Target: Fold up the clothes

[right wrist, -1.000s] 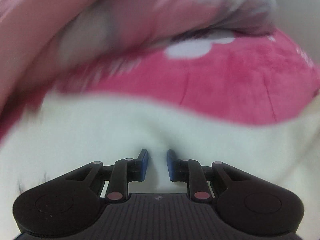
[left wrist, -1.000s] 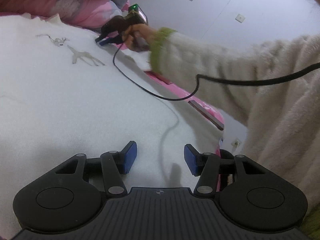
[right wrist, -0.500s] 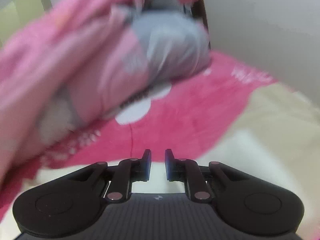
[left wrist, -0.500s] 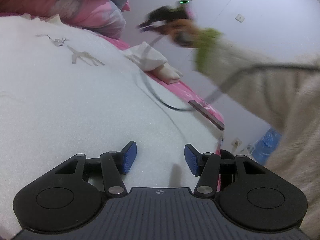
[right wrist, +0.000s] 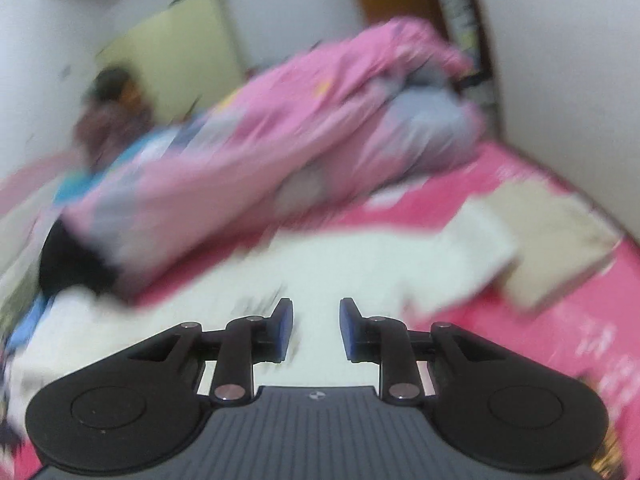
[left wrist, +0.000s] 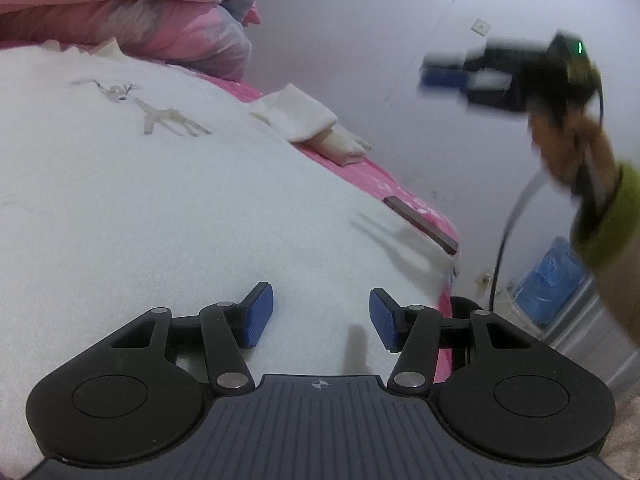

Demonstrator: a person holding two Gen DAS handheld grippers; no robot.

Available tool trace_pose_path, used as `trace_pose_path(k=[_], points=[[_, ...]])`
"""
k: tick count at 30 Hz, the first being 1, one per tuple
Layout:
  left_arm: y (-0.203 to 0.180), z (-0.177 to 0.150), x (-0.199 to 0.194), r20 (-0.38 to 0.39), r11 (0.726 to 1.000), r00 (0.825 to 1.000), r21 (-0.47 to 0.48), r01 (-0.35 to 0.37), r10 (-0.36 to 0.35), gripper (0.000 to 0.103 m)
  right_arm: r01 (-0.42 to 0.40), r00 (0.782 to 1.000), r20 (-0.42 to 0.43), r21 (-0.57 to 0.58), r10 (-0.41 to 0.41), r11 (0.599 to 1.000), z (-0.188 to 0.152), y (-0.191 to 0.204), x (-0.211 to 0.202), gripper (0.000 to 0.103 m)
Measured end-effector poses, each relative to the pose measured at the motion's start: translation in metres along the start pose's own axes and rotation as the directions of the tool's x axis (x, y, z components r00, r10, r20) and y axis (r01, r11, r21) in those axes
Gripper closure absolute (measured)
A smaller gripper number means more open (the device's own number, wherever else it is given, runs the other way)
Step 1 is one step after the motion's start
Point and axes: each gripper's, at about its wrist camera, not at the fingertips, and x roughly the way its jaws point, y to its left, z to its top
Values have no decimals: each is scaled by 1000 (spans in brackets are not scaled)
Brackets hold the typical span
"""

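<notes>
Both claws empty: left claw point(left wrist: 321, 316) low over white garment point(left wrist: 160, 208), right claw point(right wrist: 316, 330) aloft, opening.

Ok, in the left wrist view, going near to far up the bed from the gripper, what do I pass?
Left gripper, open over the white garment → deer print on that garment → folded cream cloth at the bed's edge → pink quilt heap at the back.
</notes>
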Motion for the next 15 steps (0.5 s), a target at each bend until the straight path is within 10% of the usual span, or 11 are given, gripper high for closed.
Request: trace_pose_path(k=[4, 15], points=[[-3, 0, 1, -1, 1000, 1000, 12, -15, 15, 49, -3, 996, -95, 9, 4, 1000, -67, 2, 55, 76], [-9, 1, 2, -13, 998, 998, 28, -58, 59, 48, -101, 989, 131, 261, 69, 960, -138, -65, 125, 77]])
